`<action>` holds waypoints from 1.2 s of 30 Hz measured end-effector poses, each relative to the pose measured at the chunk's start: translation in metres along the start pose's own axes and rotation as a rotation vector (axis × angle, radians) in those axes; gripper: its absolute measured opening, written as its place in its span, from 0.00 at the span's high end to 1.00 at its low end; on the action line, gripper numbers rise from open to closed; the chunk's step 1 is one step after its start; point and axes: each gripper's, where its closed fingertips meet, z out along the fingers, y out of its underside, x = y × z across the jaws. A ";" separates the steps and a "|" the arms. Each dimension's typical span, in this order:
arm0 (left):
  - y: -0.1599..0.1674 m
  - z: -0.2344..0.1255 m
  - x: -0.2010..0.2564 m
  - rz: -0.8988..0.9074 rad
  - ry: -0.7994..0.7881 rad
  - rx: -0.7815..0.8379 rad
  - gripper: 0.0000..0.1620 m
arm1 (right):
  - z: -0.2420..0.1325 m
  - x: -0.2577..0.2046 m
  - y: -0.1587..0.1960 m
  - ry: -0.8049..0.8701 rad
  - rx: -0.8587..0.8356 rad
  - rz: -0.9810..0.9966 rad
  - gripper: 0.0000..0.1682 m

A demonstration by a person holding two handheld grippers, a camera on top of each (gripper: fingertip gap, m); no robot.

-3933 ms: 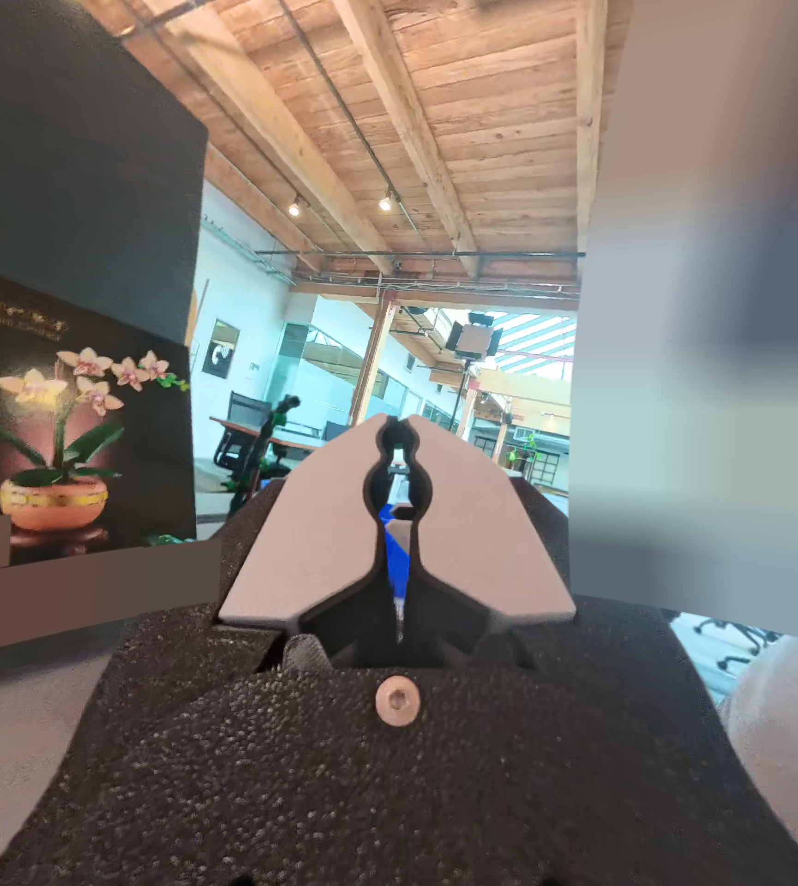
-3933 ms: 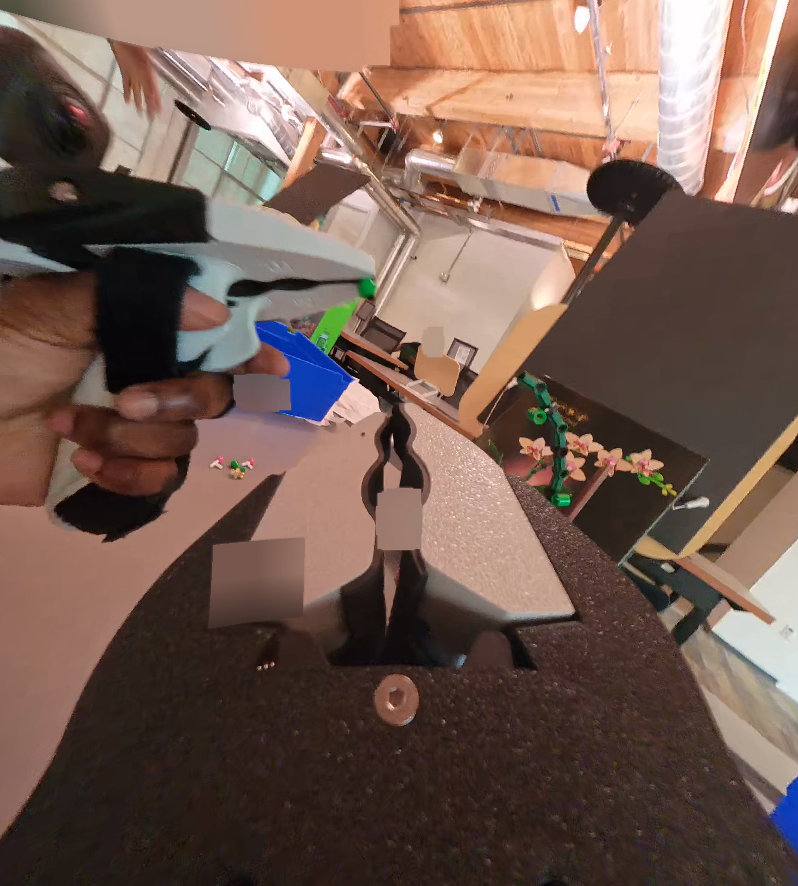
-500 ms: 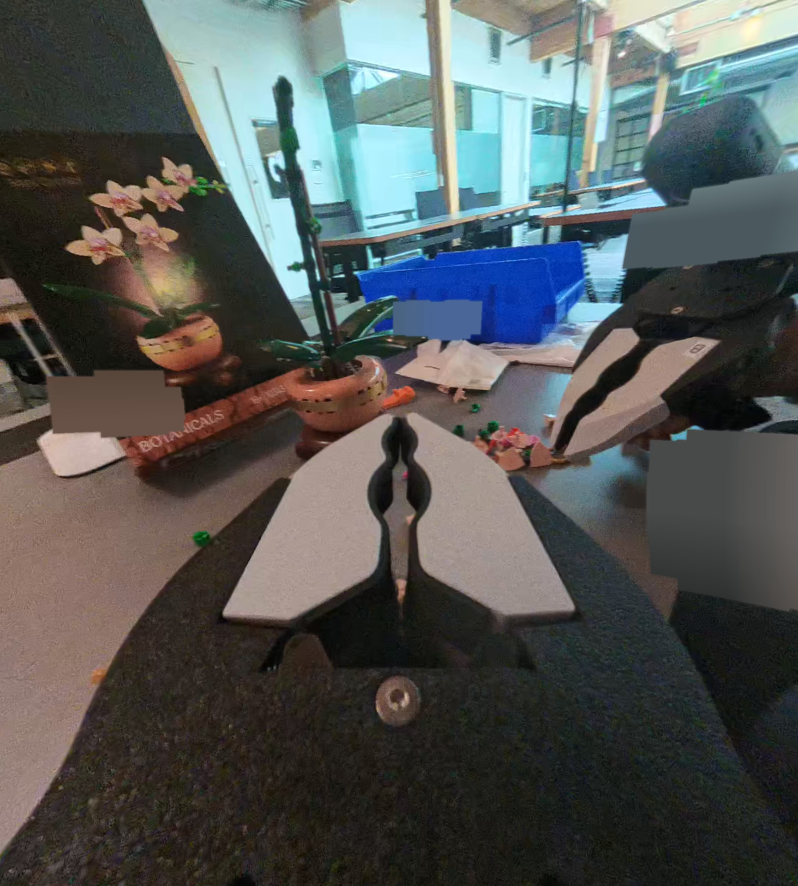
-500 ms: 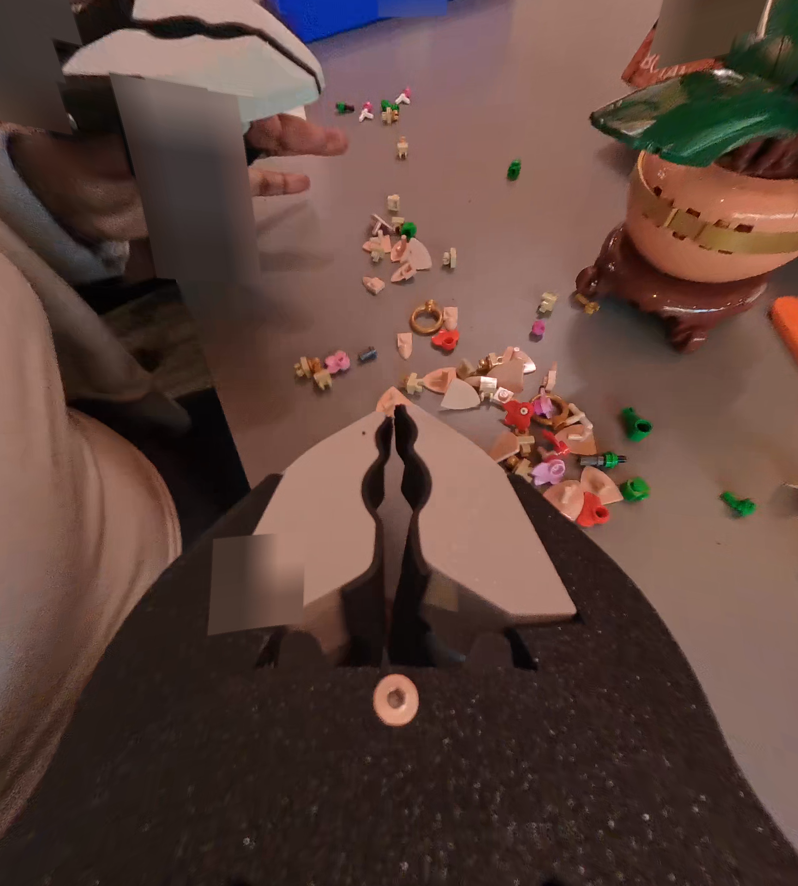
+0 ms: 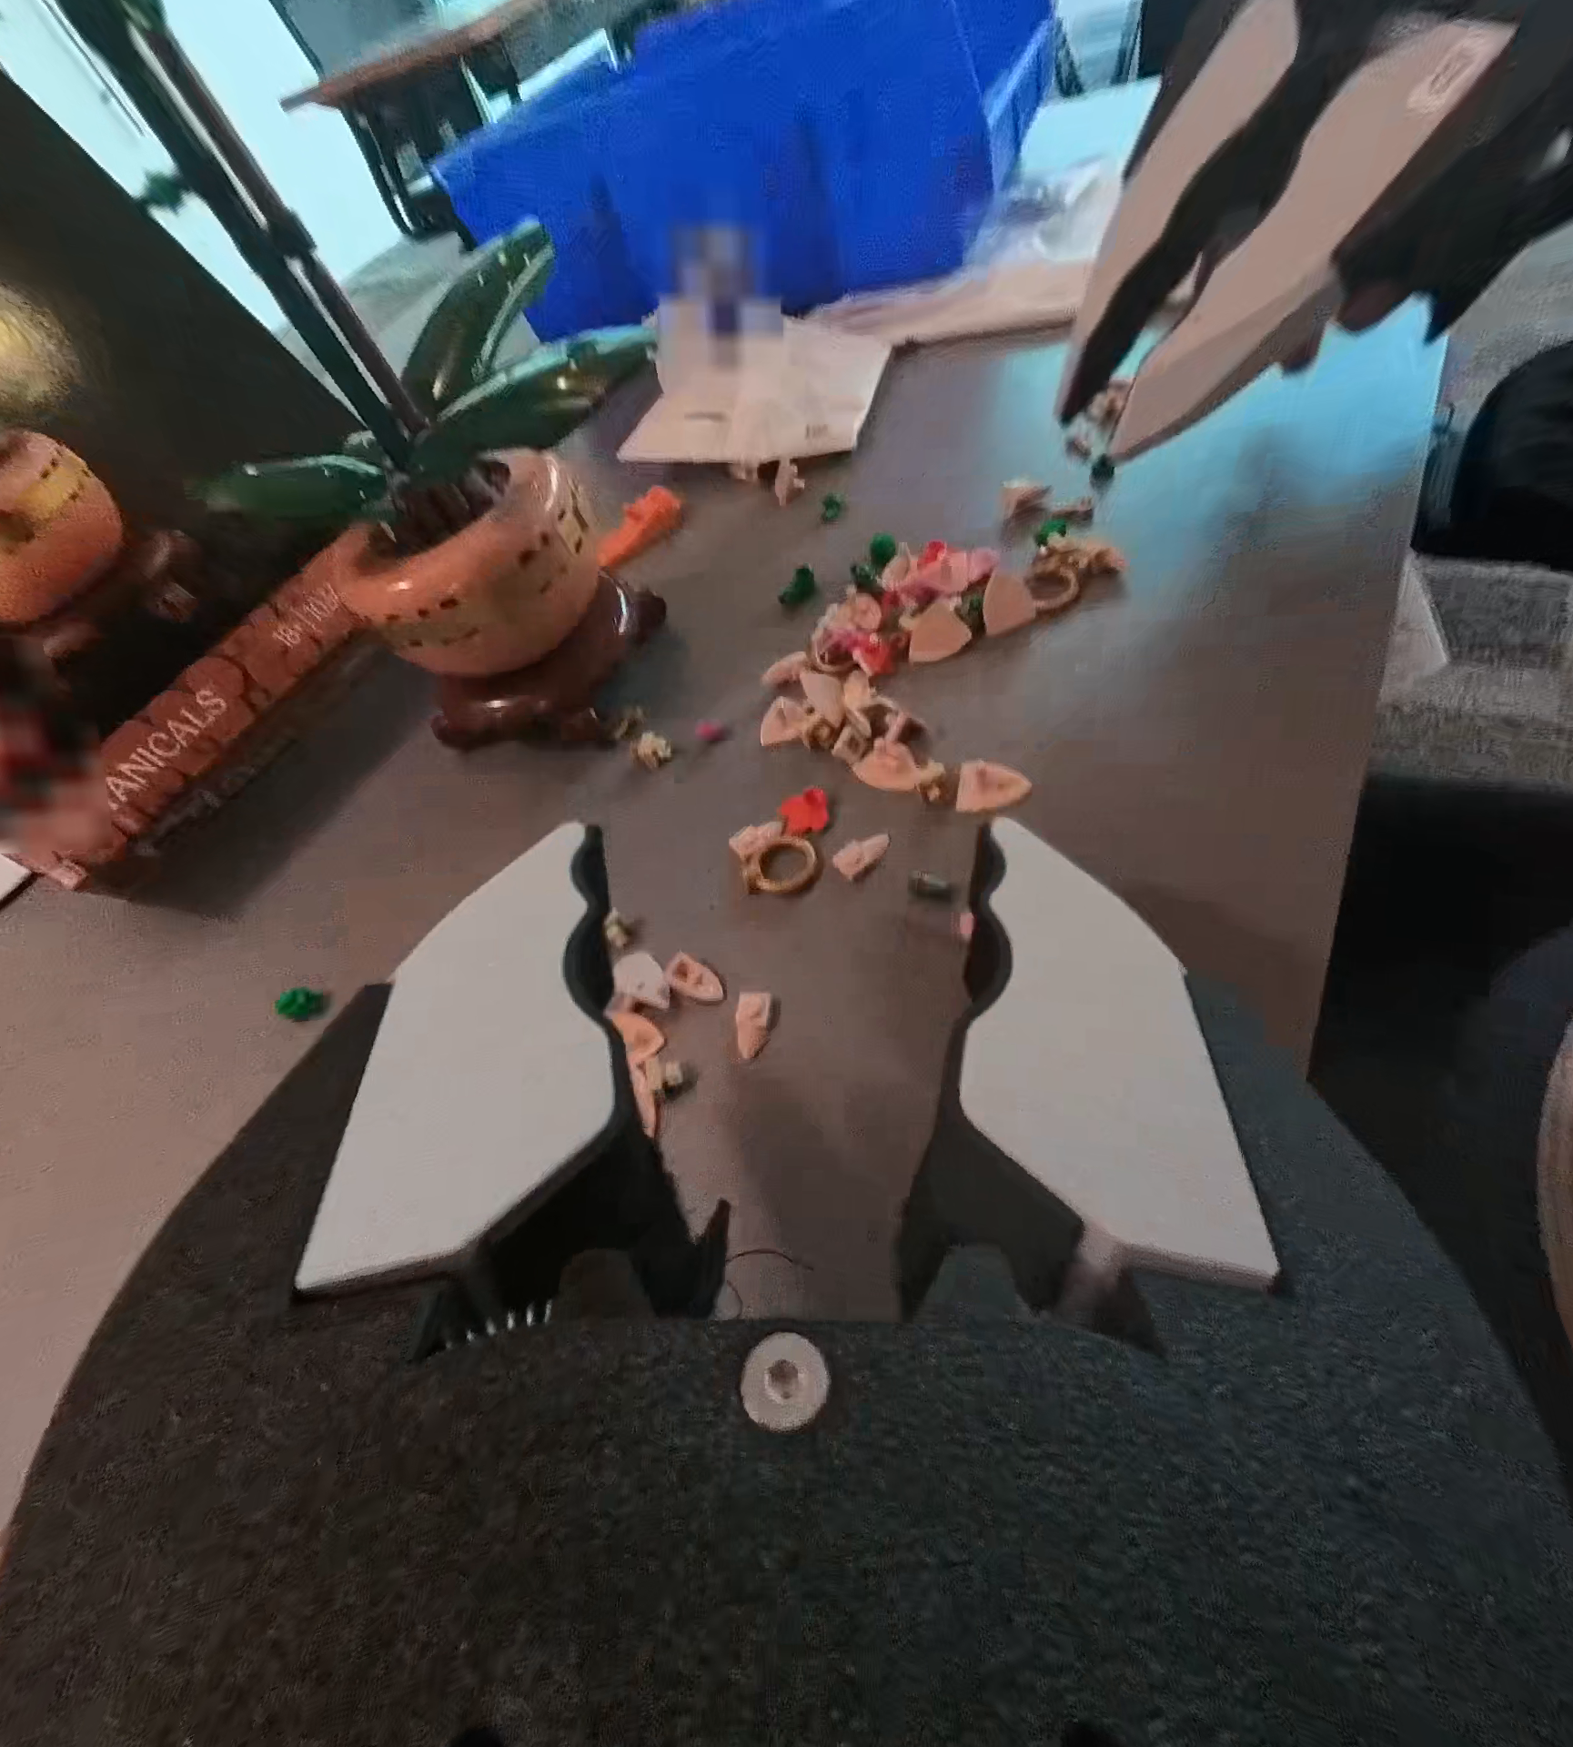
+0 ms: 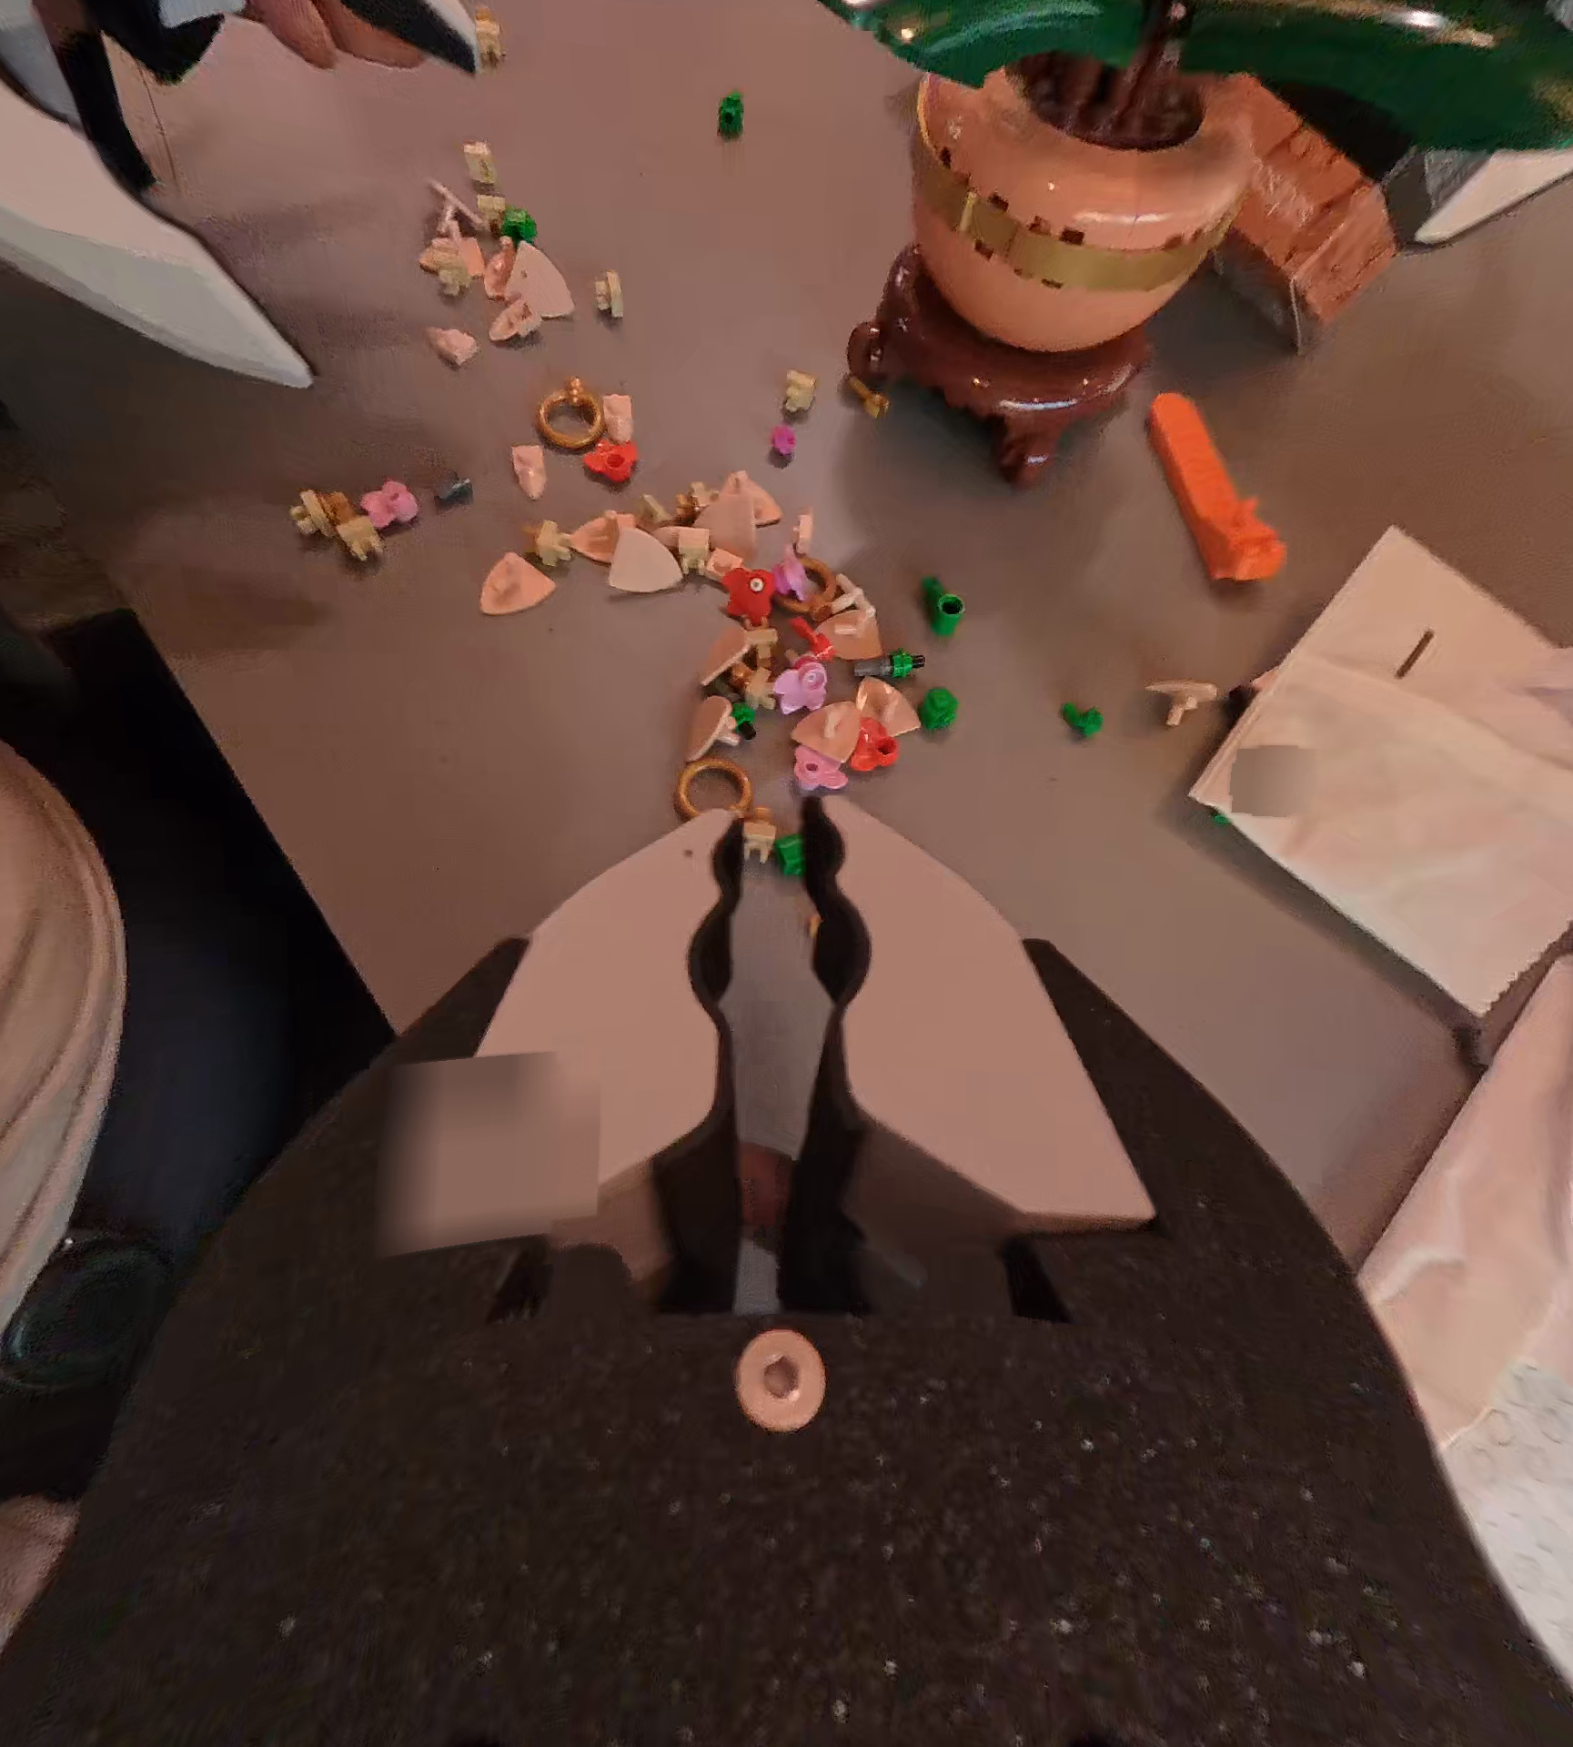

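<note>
1. Left tool (image 5: 787,832): jaws spread wide, nothing held. It hovers low over the grey worktop (image 5: 149,1040), with bare surface showing between its fingers.
2. Nearest things: a few pale petal pieces (image 5: 697,978) lie inside the gap, close to the tool's left finger. A gold ring (image 5: 778,865) and a red piece (image 5: 806,811) lie just ahead of the tips. None appears touched.
3. Right tool (image 6: 771,813): jaws narrow, only a slim gap, nothing clearly gripped. A tan piece and a green piece (image 6: 789,854) show through the gap at its tips and seem to rest on the worktop. A second gold ring (image 6: 711,789) sits just ahead of its left tip.
4. Ahead of the right tool: the main scatter of small pieces (image 6: 763,614), pale, pink, red and green.
5. Farther ahead and to its right: the potted plant (image 6: 1047,255) on a brown foot, with an orange bar (image 6: 1212,501) lying beside it.
6. Edges: the worktop edge (image 6: 196,709) runs close on the right tool's left, and the drop beyond it is dark.
7. Room: white paper sheets (image 6: 1425,785) crowd the right tool's right side. A blue bin (image 5: 811,142) stands well beyond the left tool. Bare worktop lies to the left tool's left, where one green piece (image 5: 300,1002) lies.
</note>
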 end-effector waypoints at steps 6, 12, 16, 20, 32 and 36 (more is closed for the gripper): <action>0.027 -0.030 -0.012 0.194 -0.136 -0.127 0.74 | 0.016 -0.010 0.007 -0.068 -0.085 -0.053 0.97; 0.034 -0.031 0.010 0.066 -0.051 -0.166 0.75 | 0.015 -0.016 0.006 -0.134 -0.090 -0.083 0.95; 0.035 -0.017 0.030 0.072 0.060 -0.210 0.77 | 0.009 -0.030 0.007 -0.183 -0.091 -0.073 0.95; 0.029 -0.006 0.041 0.026 0.148 -0.212 0.81 | 0.007 -0.030 0.016 -0.153 -0.134 -0.072 0.95; -0.034 0.015 0.028 0.010 0.189 0.035 0.79 | 0.010 -0.017 0.022 -0.091 -0.122 0.048 0.92; -0.049 0.036 0.029 0.046 0.216 0.040 0.78 | 0.016 -0.015 0.024 -0.084 -0.157 0.087 0.86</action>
